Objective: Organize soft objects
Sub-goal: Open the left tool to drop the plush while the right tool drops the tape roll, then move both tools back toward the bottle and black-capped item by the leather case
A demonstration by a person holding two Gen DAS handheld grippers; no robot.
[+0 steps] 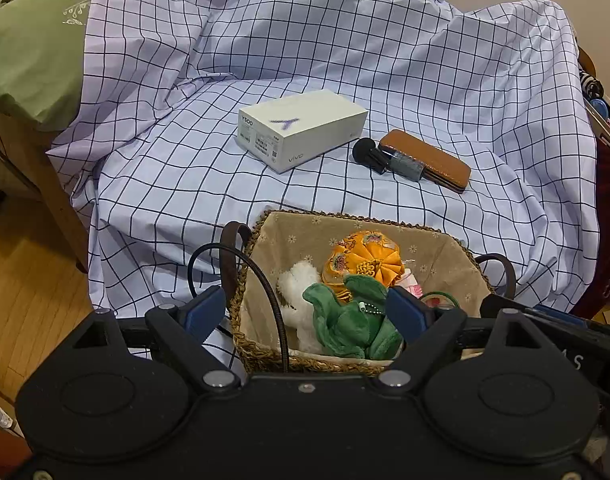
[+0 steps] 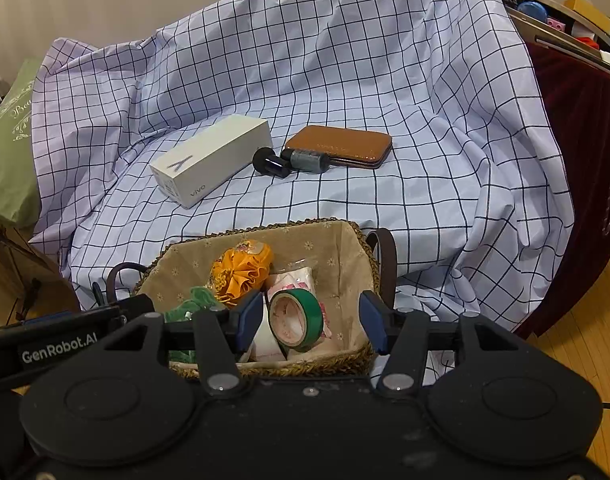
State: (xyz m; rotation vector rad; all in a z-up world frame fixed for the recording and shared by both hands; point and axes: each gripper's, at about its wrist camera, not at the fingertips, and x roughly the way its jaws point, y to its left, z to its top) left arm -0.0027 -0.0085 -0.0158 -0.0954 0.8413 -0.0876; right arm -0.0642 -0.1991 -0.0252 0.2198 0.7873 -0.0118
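A woven basket (image 1: 345, 218) (image 2: 265, 230) with a beige flowered lining stands on the checked sheet near its front edge. In it lie an orange fabric pouch (image 1: 365, 256) (image 2: 241, 268), a white plush (image 1: 297, 292), a green plush (image 1: 345, 320) (image 2: 193, 300), a pink packet (image 2: 293, 280) and a green tape roll (image 2: 309, 308). My left gripper (image 1: 307, 314) is open over the basket's left side, one pad outside the rim and the other beside the green plush. My right gripper (image 2: 312, 320) is open over the basket's right half. The tape roll stands between its pads, with a gap to the right one.
Behind the basket on the sheet (image 1: 185, 152) lie a white phone box (image 1: 301, 128) (image 2: 213, 164), a brown case (image 1: 429, 160) (image 2: 341, 144) and a black-and-grey bottle (image 1: 385, 158) (image 2: 293, 162). A green pillow (image 1: 25, 48) sits at left, a cluttered shelf (image 2: 565, 12) at right.
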